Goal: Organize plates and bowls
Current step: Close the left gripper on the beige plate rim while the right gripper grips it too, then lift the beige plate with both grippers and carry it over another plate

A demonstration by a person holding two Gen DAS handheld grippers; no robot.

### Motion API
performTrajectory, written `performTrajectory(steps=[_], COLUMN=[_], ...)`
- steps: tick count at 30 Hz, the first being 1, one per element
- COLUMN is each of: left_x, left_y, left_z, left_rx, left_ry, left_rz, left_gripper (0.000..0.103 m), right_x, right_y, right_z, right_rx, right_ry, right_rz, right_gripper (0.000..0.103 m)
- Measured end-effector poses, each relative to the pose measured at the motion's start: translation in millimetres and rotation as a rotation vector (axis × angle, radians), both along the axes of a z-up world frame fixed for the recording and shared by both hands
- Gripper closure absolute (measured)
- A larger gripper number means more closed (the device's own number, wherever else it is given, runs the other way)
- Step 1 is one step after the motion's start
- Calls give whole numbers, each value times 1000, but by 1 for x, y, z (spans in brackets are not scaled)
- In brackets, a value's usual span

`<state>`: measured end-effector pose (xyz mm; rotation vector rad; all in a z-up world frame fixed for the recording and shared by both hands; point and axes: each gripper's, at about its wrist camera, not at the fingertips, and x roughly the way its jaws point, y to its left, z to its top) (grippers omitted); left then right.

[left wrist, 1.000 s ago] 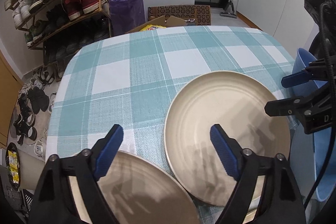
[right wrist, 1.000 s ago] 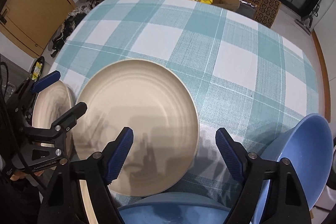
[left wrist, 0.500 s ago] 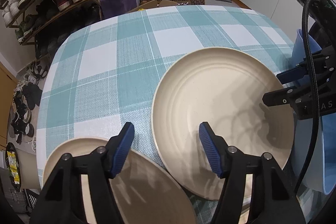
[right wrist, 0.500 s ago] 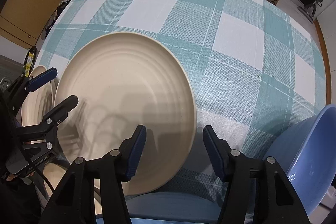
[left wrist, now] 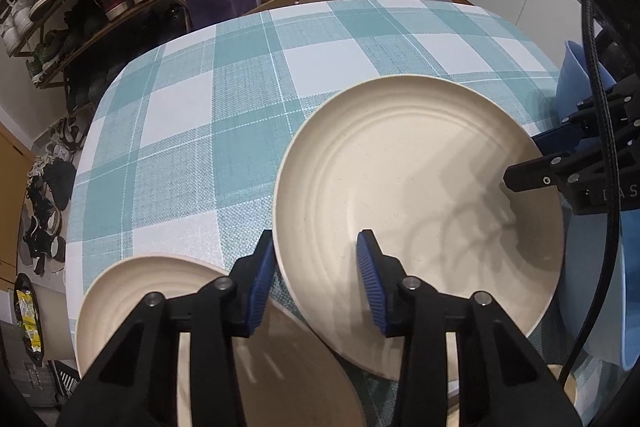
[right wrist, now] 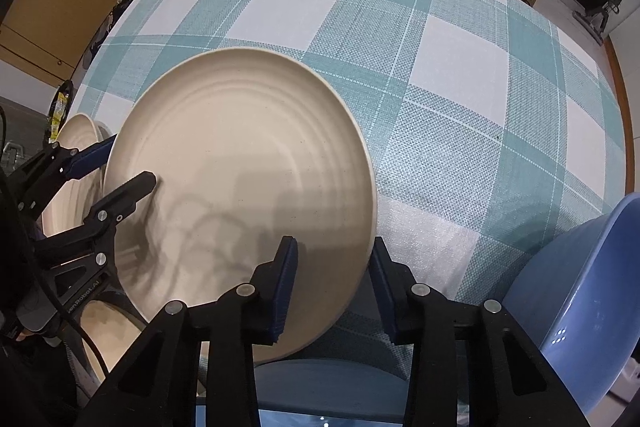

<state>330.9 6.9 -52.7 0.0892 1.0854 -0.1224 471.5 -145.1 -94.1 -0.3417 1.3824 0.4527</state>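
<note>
Both tools, left tool (left wrist: pixel 316 281) and right tool (right wrist: pixel 332 285), straddle the cream plate's (right wrist: pixel 240 187) opposite rims.

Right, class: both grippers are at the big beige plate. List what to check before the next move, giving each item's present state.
1. Left gripper straddles the rim of the large round beige plate: ok.
2. Right gripper straddles the rim on the other side: ok.
3. Jaws clamped on the rim: not ok, both stand open with a gap.
4. Large plate free of the second beige plate: not ok, their edges overlap in the left wrist view.
5. Blue plastic bowl apart from the large plate: ok.
6. Large plate lying flat on the teal checked tablecloth: cannot tell.
</note>
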Motion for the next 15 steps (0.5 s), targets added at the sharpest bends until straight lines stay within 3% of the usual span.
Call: performTrajectory(steps=[9, 15], left_x=[2, 2], left_y=[8, 9], left_z=[0, 2], left_rx=[-24, -42], left_ry=[-7, -14], left_rz=[41, 55], left_gripper=[78, 80], right_x=[2, 1], right_y=[-10, -14], right_z=[2, 4], right_rx=[-14, -18], right_ry=[-42, -71], right_rz=[-14, -22], right_gripper=[89, 90])
